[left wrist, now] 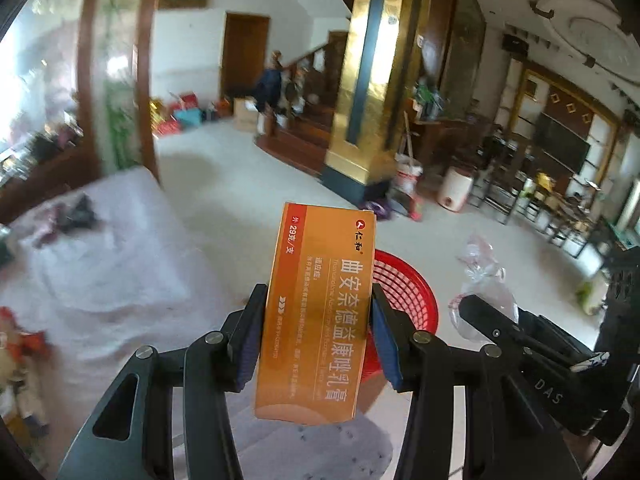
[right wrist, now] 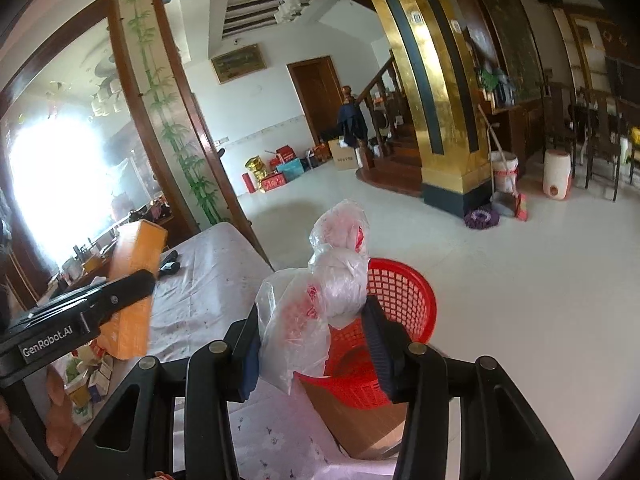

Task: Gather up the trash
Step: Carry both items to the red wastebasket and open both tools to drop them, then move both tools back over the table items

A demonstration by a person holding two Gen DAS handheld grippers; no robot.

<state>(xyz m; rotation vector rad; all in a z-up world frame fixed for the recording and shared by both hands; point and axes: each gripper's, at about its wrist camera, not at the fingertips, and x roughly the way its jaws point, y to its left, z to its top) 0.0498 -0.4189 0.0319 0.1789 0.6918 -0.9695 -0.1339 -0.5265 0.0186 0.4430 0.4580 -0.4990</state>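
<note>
My left gripper (left wrist: 316,332) is shut on a tall orange carton (left wrist: 320,312) with Chinese print, held upright. Behind the carton stands a red mesh basket (left wrist: 408,300). My right gripper (right wrist: 312,340) is shut on a crumpled clear plastic bag (right wrist: 320,288) with red print, which bulges up above the jaws. The red basket (right wrist: 404,300) sits just beyond and below that bag, on the floor beside the table. In the right wrist view the left gripper's finger (right wrist: 108,300) and the orange carton (right wrist: 132,276) show at the left. In the left wrist view the bag (left wrist: 480,276) shows at the right.
A table under a white flowered cloth (right wrist: 208,284) lies at the left, with small dark items and packets on it. A cardboard box (right wrist: 360,428) stands under the basket side. A gold pillar (right wrist: 440,128), a mop and buckets (right wrist: 508,176), and chairs stand beyond. A person (right wrist: 352,120) stands by the stairs.
</note>
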